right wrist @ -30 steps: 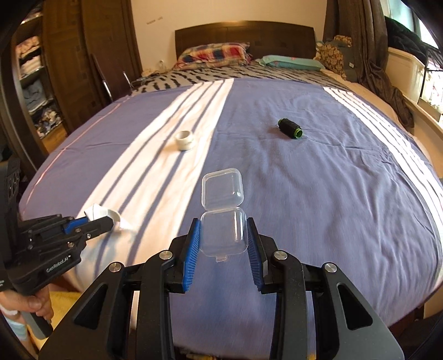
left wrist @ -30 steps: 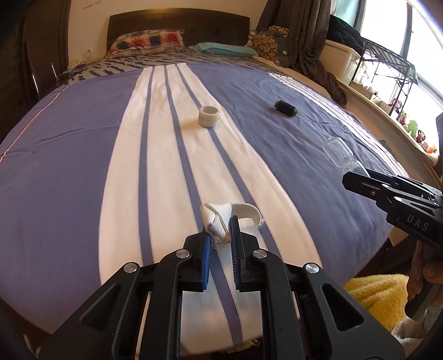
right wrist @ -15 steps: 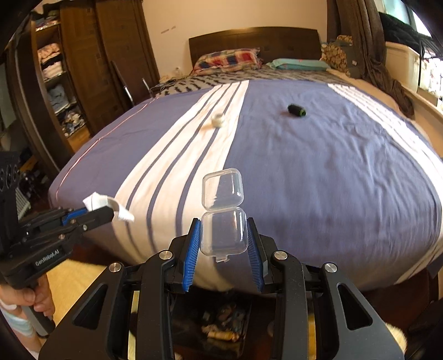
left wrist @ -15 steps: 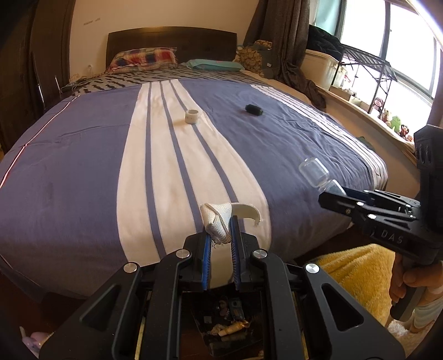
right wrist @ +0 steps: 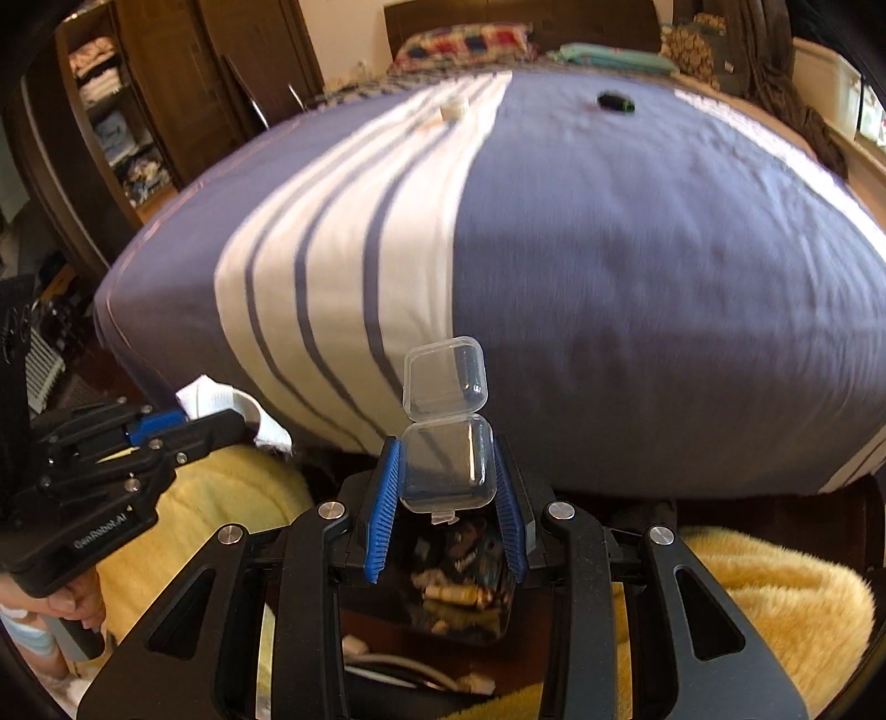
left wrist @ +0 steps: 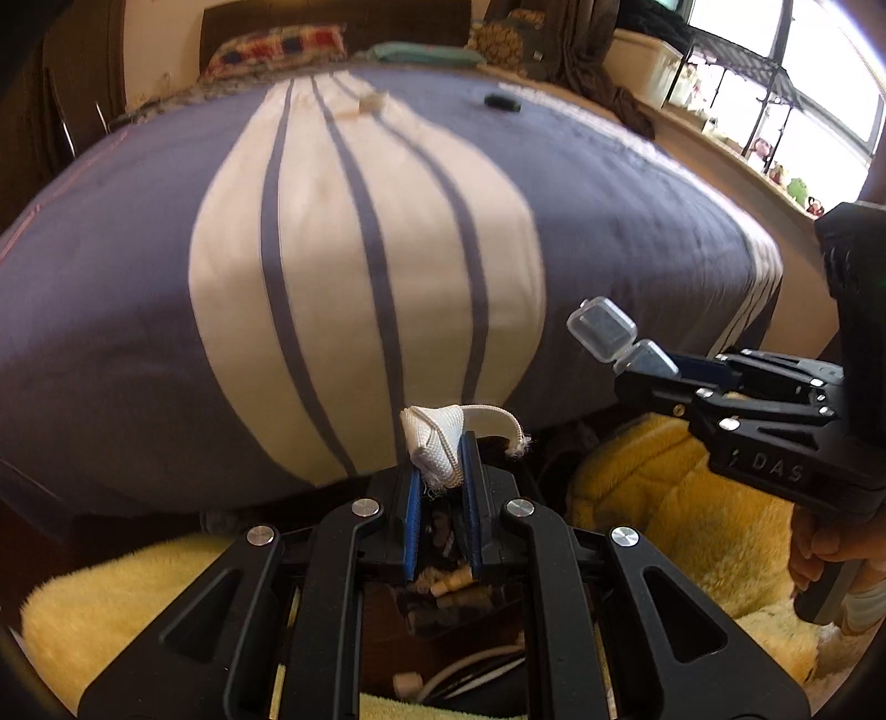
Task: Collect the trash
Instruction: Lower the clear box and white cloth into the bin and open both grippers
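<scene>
My left gripper (left wrist: pixel 440 473) is shut on a white woven strap scrap (left wrist: pixel 437 437); it also shows in the right wrist view (right wrist: pixel 221 400). My right gripper (right wrist: pixel 447 471) is shut on a clear plastic hinged box (right wrist: pixel 447 465) with its lid standing open, also seen in the left wrist view (left wrist: pixel 606 332). Both hang past the foot of the bed, above a dark bin (right wrist: pixel 459 587) holding scraps. A white ring (right wrist: pixel 454 108) and a black spool (right wrist: pixel 614 102) lie far off on the purple and white striped bedspread (right wrist: pixel 609 249).
A yellow fluffy rug (left wrist: pixel 692 526) lies on the floor around the bin. A wooden wardrobe (right wrist: pixel 166 83) stands to the left of the bed. A window sill with small toys (left wrist: pixel 775 166) runs along the right. Pillows (left wrist: pixel 277 47) lie at the headboard.
Both grippers have pulled back from over the bed and tilted down, so they now hang beyond the bed's foot above the bin and rug. Each still holds its item.
</scene>
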The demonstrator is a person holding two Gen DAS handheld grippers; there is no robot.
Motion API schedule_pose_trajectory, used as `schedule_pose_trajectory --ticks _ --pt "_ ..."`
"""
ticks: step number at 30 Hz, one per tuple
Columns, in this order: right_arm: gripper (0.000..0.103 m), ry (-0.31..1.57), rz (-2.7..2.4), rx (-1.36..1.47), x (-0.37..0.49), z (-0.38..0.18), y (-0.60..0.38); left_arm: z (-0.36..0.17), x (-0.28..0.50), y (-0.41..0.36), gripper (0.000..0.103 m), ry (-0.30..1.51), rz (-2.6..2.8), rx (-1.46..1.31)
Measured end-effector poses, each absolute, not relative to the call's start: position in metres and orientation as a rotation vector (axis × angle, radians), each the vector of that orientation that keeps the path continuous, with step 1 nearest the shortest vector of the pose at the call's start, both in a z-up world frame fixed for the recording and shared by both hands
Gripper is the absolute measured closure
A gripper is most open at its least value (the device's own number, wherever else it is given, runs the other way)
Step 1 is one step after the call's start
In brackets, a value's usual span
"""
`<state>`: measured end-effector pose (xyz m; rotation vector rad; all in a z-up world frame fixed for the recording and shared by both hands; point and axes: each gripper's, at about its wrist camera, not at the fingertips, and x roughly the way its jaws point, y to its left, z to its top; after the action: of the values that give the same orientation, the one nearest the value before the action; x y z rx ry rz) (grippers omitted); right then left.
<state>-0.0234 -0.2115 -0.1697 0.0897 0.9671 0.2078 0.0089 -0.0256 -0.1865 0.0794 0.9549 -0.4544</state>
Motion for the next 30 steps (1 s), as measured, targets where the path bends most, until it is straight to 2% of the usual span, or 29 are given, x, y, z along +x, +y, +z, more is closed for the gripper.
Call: schedule_pose_trajectory --ticks 16,23,30 --pt "0.069 1.274 0.186 0.123 -0.013 -0.277 -0.207 -0.311 0.028 -0.036 0.091 1.280 -0.472 0.072" --pt "0.069 1.357 0.168 0.138 -0.003 -0.306 -0.205 -0.346 0.031 -0.036 0.091 1.381 -0.505 0.048" --pt "0.068 1.368 0.190 0.153 0.005 -0.311 -0.201 -0.354 0.032 -0.043 0.088 1.414 -0.522 0.035"
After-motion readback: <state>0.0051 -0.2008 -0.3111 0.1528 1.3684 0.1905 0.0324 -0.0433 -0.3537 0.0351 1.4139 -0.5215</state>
